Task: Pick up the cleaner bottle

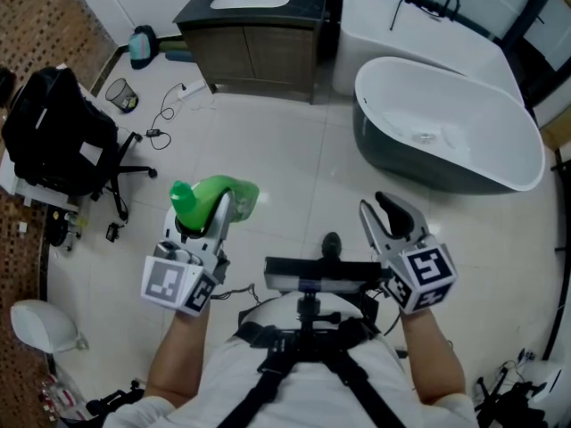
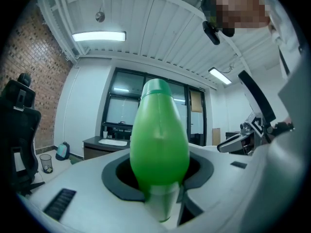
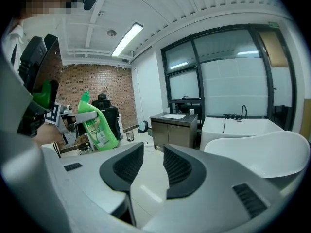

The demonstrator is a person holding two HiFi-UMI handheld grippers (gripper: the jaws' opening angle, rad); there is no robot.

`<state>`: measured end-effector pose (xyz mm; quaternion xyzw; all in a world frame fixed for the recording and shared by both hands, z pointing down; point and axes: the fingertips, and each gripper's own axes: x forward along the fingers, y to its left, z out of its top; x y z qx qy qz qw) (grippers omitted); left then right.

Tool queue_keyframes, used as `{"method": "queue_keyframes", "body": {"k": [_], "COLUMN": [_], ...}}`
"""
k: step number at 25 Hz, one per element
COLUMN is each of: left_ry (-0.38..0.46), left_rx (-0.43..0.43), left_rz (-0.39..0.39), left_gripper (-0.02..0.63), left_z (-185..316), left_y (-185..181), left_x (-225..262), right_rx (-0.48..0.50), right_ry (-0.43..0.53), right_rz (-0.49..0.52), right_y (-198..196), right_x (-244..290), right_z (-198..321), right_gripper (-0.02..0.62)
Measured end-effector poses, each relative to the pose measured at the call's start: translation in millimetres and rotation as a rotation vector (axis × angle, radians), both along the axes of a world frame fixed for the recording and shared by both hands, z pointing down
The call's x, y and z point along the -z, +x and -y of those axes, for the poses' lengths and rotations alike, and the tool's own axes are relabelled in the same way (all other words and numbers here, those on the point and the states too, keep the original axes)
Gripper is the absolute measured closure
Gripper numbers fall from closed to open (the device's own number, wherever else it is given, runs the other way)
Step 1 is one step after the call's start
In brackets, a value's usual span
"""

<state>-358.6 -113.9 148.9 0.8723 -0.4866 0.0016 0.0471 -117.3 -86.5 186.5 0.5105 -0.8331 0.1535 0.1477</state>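
Note:
The cleaner bottle (image 1: 221,193) is bright green with a green cap and is held off the floor, tilted, in my left gripper (image 1: 211,210). In the left gripper view the bottle (image 2: 159,137) fills the gap between the dark pads (image 2: 112,174), which press on its sides. From the right gripper view the same bottle (image 3: 99,126) shows at the left with a printed label, clamped by the left gripper (image 3: 81,115). My right gripper (image 1: 376,207) hovers over the floor to the right, open. Its ribbed pads (image 3: 177,168) stand a little apart with nothing between them.
A grey freestanding bathtub (image 1: 446,132) lies ahead on the right. A dark vanity with a sink (image 1: 254,25) stands at the back. A black office chair (image 1: 62,132) and a wastebasket (image 1: 122,94) are at the left. A chest camera rig (image 1: 321,276) sits between my arms.

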Motion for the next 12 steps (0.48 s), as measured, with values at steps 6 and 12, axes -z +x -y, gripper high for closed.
{"method": "queue_keyframes", "body": {"k": [6,12], "left_ry": [0.012,-0.011], "left_rx": [-0.016,-0.043], "left_rz": [-0.008,0.006], "left_gripper": [0.439,0.440], "left_z": [-7.4,-22.1], "left_y": [-8.0,1.5], "left_x": [1.0,-2.9], "right_rx": [-0.013,-0.027], "right_ry": [0.009,0.014], "right_rz": [0.001,-0.012], "right_y": [-5.1,12.5], "right_x": [7.9,5.5], "right_z": [-3.5,-8.7], "right_gripper": [0.466,0.466]}}
